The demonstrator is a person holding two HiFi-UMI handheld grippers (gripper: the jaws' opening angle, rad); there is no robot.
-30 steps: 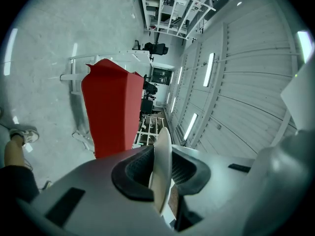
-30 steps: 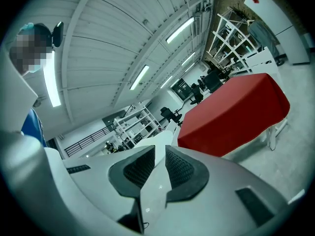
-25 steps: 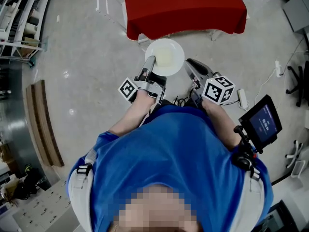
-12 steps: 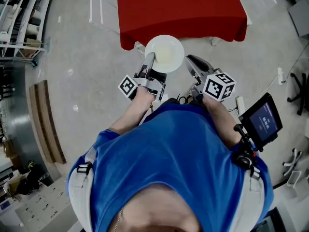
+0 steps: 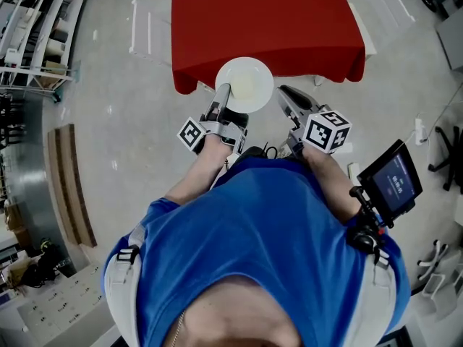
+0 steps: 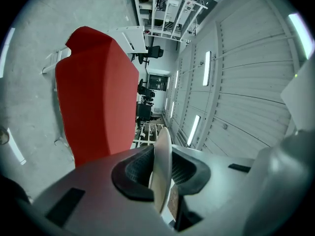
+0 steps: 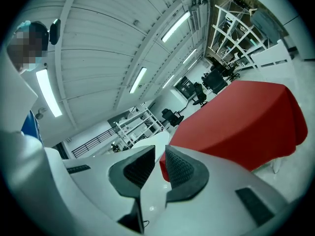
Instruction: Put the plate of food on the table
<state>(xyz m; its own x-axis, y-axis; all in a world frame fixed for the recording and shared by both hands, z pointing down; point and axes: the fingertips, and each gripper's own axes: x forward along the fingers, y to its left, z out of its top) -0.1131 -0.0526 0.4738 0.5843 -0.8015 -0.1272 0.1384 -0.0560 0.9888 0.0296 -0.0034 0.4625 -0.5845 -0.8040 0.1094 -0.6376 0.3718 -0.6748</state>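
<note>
A white round plate (image 5: 244,84) with pale food on it is held level in front of the person, over the near edge of the red-clothed table (image 5: 268,20). My left gripper (image 5: 224,96) is shut on the plate's near-left rim. In the left gripper view the plate (image 6: 161,156) shows edge-on between the dark pads (image 6: 135,173), with the red table (image 6: 96,97) beyond. My right gripper (image 5: 283,92) hangs just right of the plate and holds nothing. In the right gripper view its jaws (image 7: 158,168) stand a little apart, with the table (image 7: 241,122) ahead.
Metal shelving (image 5: 36,27) stands at the far left and wooden boards (image 5: 69,186) lie on the grey floor at left. A white frame (image 5: 141,27) lies beside the table's left edge. A small screen (image 5: 394,183) is mounted at the person's right shoulder.
The person has stepped towards the red table, which has grown larger in view. The plate, earlier over bare floor, now overlaps the table's near edge. Both grippers keep their poses.
</note>
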